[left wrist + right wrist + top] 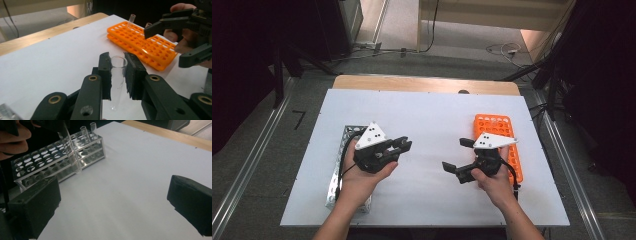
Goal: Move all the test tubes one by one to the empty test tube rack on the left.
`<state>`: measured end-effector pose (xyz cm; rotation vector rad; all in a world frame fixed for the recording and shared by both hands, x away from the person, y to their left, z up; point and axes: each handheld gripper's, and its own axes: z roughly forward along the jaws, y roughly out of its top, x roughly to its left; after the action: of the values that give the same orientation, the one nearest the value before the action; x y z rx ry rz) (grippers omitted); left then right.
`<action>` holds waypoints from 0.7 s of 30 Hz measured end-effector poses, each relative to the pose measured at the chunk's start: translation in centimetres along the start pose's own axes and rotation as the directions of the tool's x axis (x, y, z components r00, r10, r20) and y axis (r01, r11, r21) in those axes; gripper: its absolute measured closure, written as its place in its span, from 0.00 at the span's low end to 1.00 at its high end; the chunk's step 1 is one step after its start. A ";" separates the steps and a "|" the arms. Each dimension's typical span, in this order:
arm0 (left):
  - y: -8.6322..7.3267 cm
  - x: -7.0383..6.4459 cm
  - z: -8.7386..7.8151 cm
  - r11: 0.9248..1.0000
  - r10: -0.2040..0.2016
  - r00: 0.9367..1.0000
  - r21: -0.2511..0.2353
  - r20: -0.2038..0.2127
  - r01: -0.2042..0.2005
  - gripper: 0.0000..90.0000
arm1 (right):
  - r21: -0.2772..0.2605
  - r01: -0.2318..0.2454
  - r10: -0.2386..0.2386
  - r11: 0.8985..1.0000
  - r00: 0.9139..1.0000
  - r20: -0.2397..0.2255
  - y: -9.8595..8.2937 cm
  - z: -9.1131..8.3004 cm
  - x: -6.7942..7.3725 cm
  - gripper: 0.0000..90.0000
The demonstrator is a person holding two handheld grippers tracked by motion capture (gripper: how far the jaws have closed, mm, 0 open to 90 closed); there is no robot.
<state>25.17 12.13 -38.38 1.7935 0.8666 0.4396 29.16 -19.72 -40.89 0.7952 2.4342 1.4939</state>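
Two black jaws stand wide apart at the bottom corners over the white table (130,177). At upper left, a metal test-tube rack (37,162) holds two tubes (83,131); another clear tube (71,152) hangs tilted before it.

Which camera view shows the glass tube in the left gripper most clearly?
The left gripper view: the glass tube stands close, clamped between the left gripper's jaws. The right gripper view shows it farther off, before the metal rack. In the high view it is too small.
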 end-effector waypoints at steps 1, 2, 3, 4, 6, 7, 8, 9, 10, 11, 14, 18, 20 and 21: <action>0.0 0.2 -0.2 1.000 -0.007 1.000 -0.005 -0.004 0.007 0.83 | -0.003 -0.002 0.002 1.000 1.000 0.009 0.0 -0.2 -0.2 0.00; 0.1 0.5 -0.4 1.000 -0.008 1.000 -0.010 -0.011 0.008 0.83 | -0.003 -0.004 0.004 1.000 1.000 0.017 -0.1 -0.3 -0.4 0.00; 0.1 0.7 -0.6 1.000 -0.008 1.000 -0.010 -0.019 0.008 0.83 | -0.003 -0.006 0.006 1.000 1.000 0.023 -0.1 -0.5 -0.6 0.00; 0.1 1.0 -0.8 1.000 -0.014 1.000 -0.017 -0.029 0.013 0.83 | -0.006 -0.009 0.009 1.000 1.000 0.027 -0.1 -0.7 -0.8 0.00; 0.1 1.5 -1.2 1.000 -0.018 0.999 -0.022 -0.044 0.017 0.83 | -0.011 -0.008 0.008 1.000 0.999 0.037 -0.1 -1.1 -1.2 0.00; 0.0 1.8 -1.3 0.999 -0.024 0.998 -0.026 -0.055 0.022 0.83 | -0.013 -0.008 0.008 1.000 0.999 0.039 -0.1 -1.3 -1.4 0.00; 0.0 2.2 -1.5 0.999 -0.027 0.997 -0.029 -0.067 0.025 0.83 | -0.015 -0.006 0.007 1.000 0.999 0.045 -0.1 -1.5 -1.5 0.00; -0.1 2.5 -1.7 0.999 -0.030 0.997 -0.032 -0.077 0.028 0.83 | -0.020 -0.010 0.011 1.000 0.999 0.048 -0.1 -1.7 -1.7 0.00; -0.2 2.9 -1.9 0.999 -0.041 0.996 -0.035 -0.082 0.038 0.83 | -0.023 -0.010 0.011 1.000 0.999 0.052 -0.2 -1.9 -1.9 0.00; -0.2 3.2 -2.1 0.998 -0.046 0.995 -0.040 -0.093 0.043 0.83 | -0.026 -0.013 0.014 1.000 0.998 0.055 -0.2 -2.1 -2.1 0.00; -0.3 4.1 -2.7 0.997 -0.059 0.991 -0.048 -0.118 0.054 0.83 | -0.033 -0.023 0.025 0.999 0.997 0.068 -0.4 -2.6 -2.8 0.00; -0.5 5.0 -3.5 0.996 -0.079 0.985 -0.060 -0.151 0.071 0.83 | -0.027 -0.024 0.027 0.999 0.995 0.092 -0.6 -3.1 -3.3 0.00; -0.7 5.4 -3.8 0.995 -0.083 0.983 -0.062 -0.163 0.074 0.83 | -0.029 -0.029 0.031 0.999 0.995 0.094 -0.7 -3.3 -3.7 0.00; -0.8 5.6 -3.9 0.995 -0.086 0.981 -0.063 -0.171 0.076 0.83 | -0.027 -0.032 0.035 0.999 0.995 0.099 -0.7 -3.4 -3.8 0.00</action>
<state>26.09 18.88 -38.17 1.6796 1.0350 0.5684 30.65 -24.61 -40.35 0.8869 2.3371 1.4573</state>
